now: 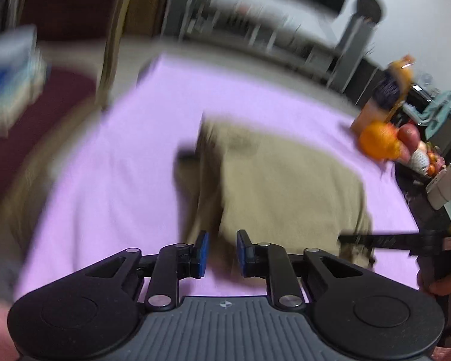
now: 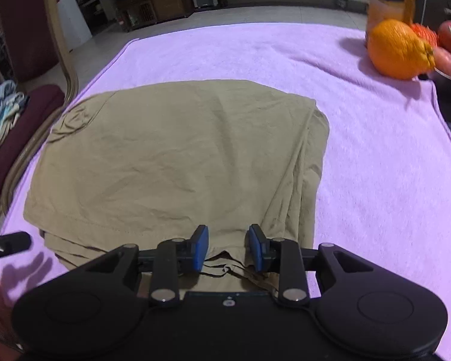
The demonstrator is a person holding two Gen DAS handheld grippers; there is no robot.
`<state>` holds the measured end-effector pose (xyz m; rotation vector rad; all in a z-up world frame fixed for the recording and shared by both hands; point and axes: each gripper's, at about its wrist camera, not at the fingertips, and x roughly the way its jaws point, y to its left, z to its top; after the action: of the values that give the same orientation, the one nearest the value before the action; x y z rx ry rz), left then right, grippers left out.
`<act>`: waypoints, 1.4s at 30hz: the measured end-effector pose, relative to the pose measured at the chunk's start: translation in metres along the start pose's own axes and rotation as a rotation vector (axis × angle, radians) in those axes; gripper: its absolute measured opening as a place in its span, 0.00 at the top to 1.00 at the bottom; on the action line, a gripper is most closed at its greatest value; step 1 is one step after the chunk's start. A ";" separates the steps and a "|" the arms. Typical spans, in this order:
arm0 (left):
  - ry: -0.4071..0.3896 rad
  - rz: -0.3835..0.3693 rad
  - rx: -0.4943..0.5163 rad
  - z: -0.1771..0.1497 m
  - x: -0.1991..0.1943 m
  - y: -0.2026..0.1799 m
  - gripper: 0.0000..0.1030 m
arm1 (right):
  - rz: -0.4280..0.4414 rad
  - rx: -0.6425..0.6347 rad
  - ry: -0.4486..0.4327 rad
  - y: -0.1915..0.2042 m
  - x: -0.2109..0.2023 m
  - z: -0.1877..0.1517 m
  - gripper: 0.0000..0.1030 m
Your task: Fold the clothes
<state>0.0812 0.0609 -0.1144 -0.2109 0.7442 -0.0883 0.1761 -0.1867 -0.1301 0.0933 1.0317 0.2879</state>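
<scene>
Garment: khaki garment [image 2: 171, 156] lies folded in layers on the lilac towel [image 2: 375, 138] covering the table, hem stack toward 6 o'clock.
Right claw: right claw [image 2: 228, 248] spread over the near hem, pads apart, pinching nothing; likely placed to take the edge.
Left claw: left claw [image 1: 219, 254] spread, empty, above the garment's side.
Clutter: orange [image 2: 398, 49] at 2 o'clock, well apart from the fold area.
</scene>
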 end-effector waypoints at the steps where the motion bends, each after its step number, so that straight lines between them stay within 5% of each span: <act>1: -0.043 0.010 0.022 0.004 -0.009 -0.004 0.73 | 0.008 0.015 0.002 -0.002 0.000 0.000 0.71; 6: 0.003 -0.017 0.198 0.037 0.033 -0.042 0.72 | 0.039 0.072 0.005 -0.012 0.005 0.003 0.71; 11: 0.199 0.027 0.183 0.015 0.101 -0.016 0.84 | 0.060 0.085 0.008 -0.017 0.005 0.004 0.72; 14: 0.219 0.019 0.186 0.009 0.105 -0.007 0.84 | 0.055 0.070 0.011 -0.016 0.001 0.006 0.74; 19: 0.205 -0.001 0.189 0.008 0.102 -0.004 0.83 | 0.031 0.079 -0.151 -0.019 -0.040 0.017 0.74; 22: 0.199 0.022 0.212 0.005 0.099 -0.011 0.84 | 0.052 0.084 -0.220 -0.021 -0.046 0.037 0.84; 26: 0.195 0.042 0.239 0.003 0.099 -0.015 0.84 | 0.261 0.090 -0.178 -0.013 -0.017 0.062 0.84; 30: 0.198 0.048 0.247 0.003 0.100 -0.017 0.84 | 0.585 0.258 0.035 -0.010 0.050 0.073 0.83; 31: 0.199 0.047 0.250 0.002 0.100 -0.017 0.84 | 0.596 0.300 0.082 -0.012 0.066 0.073 0.83; 33: 0.201 0.041 0.250 0.003 0.101 -0.016 0.84 | 0.548 0.384 0.093 -0.032 0.087 0.073 1.00; 36: 0.199 0.040 0.258 0.003 0.101 -0.017 0.84 | 0.456 0.569 -0.054 -0.086 0.085 0.077 1.00; 38: 0.196 0.041 0.266 0.003 0.100 -0.018 0.84 | 0.228 0.608 -0.148 -0.111 0.073 0.078 1.00; 42: 0.092 -0.035 0.257 0.014 0.072 -0.018 0.86 | 0.261 0.729 -0.212 -0.125 0.054 0.071 0.95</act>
<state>0.1437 0.0343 -0.1483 0.0257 0.8129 -0.2262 0.2864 -0.2878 -0.1650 0.9030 0.8694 0.1201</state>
